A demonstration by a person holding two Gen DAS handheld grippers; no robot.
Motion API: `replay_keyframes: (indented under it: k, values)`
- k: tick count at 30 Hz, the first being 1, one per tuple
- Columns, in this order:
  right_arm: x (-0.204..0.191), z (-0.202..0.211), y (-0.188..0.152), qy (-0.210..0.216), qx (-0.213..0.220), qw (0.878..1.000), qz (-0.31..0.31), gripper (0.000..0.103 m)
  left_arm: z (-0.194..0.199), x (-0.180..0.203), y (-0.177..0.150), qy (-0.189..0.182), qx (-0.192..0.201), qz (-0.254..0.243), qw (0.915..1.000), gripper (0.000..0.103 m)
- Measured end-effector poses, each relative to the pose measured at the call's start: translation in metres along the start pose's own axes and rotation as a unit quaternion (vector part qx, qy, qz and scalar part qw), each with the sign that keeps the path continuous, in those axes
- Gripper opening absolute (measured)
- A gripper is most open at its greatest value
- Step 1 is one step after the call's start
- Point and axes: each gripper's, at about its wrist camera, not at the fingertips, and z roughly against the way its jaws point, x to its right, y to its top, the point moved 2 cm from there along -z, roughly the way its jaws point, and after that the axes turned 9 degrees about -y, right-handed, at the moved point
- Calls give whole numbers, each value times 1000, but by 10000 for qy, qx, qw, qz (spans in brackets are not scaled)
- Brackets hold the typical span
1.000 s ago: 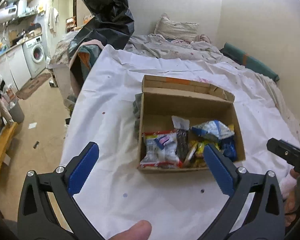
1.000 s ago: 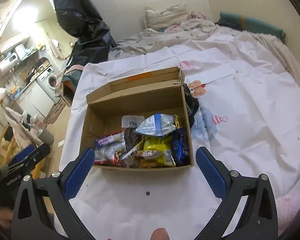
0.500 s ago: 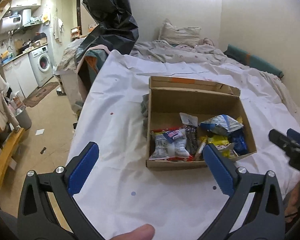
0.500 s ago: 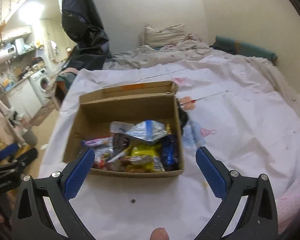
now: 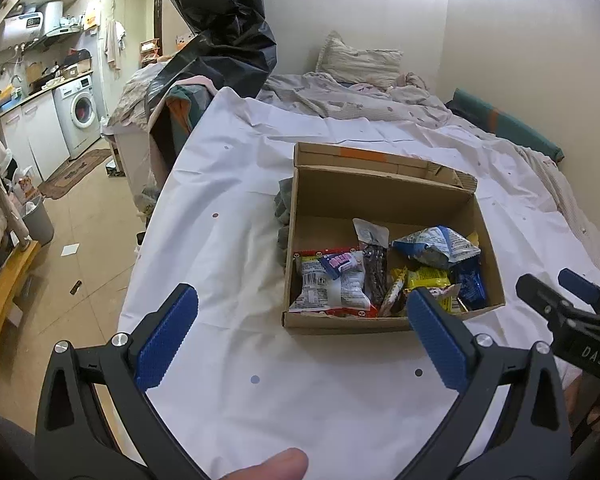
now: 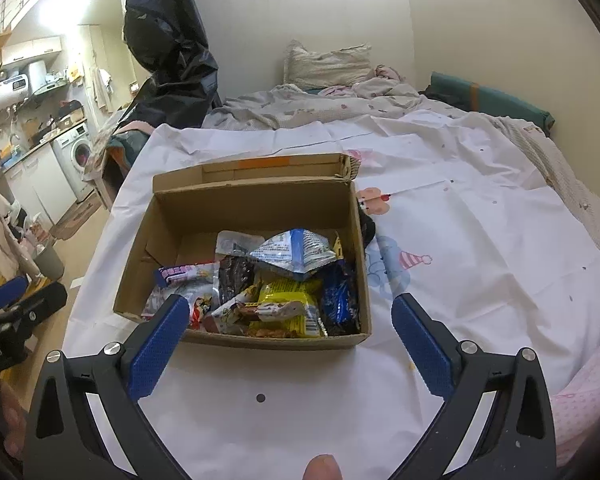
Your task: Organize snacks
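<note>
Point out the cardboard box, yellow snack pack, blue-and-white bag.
cardboard box (image 6: 240,204), right wrist view, inner back wall.
yellow snack pack (image 6: 288,290), right wrist view, top face.
blue-and-white bag (image 5: 436,246), left wrist view, middle of crumpled front.

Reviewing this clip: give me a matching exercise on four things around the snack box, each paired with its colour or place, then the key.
Things:
1. yellow snack packet
2. dark blue snack packet
3. white and red snack packet
4. cardboard box

Descriptions:
A. on the white sheet, flaps open
B. left side of the box, seen from the left wrist
C. against the box's right wall
D. near the front wall, between the others

Pairs: 1-D, 2-C, 3-B, 4-A
</note>
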Motion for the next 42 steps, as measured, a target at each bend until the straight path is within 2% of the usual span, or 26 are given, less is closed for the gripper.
replay_keyframes:
  k: [42]
  values:
    - [-6,-2,-2,58,11,9999,115,103,-1,4,-1,-54,-1,-49,10000,103]
